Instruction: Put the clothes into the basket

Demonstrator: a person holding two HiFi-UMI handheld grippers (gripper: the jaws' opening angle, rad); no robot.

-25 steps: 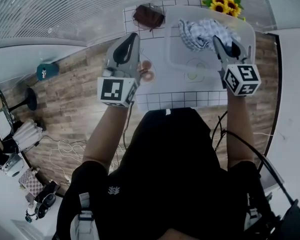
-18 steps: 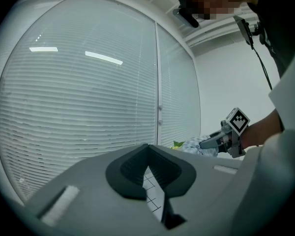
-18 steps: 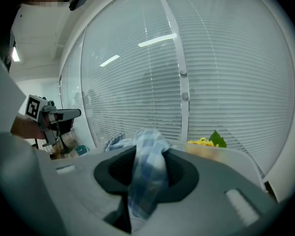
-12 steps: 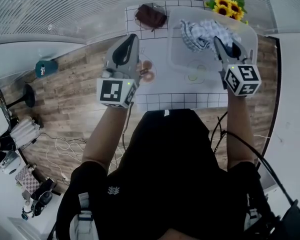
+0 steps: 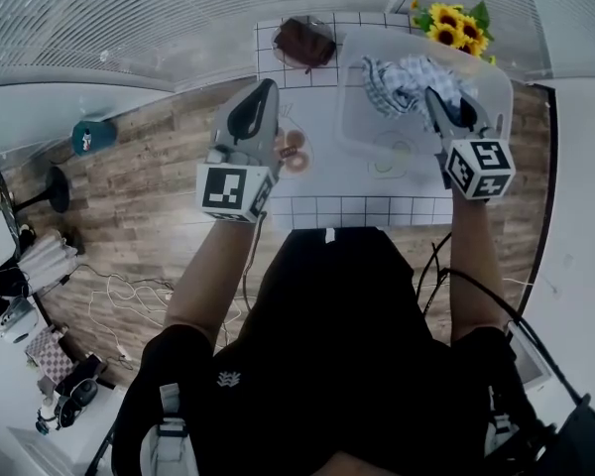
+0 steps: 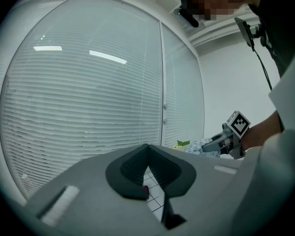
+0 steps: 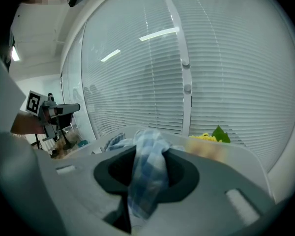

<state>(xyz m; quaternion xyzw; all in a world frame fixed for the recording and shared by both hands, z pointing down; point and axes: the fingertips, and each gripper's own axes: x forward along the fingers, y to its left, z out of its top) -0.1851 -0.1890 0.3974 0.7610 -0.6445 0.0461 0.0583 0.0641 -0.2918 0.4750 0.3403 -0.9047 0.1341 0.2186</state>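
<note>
Two hand-held tools, both forearms stretched forward over a white counter (image 5: 357,206) with a grid-lined border. Left tool (image 5: 266,87) (image 6: 148,149): held about level above the counter's left edge, jaws pressed together, nothing between them. Right tool (image 5: 431,95) (image 7: 147,151): tipped slightly downward over the basket (image 5: 357,132), jaws pinching a fold of the blue-and-white checked cloth (image 5: 397,75) (image 7: 146,171). Seen from above, the cloth is bunched within the basket's far half. The translucent white basket stands at the counter's far right corner.
</note>
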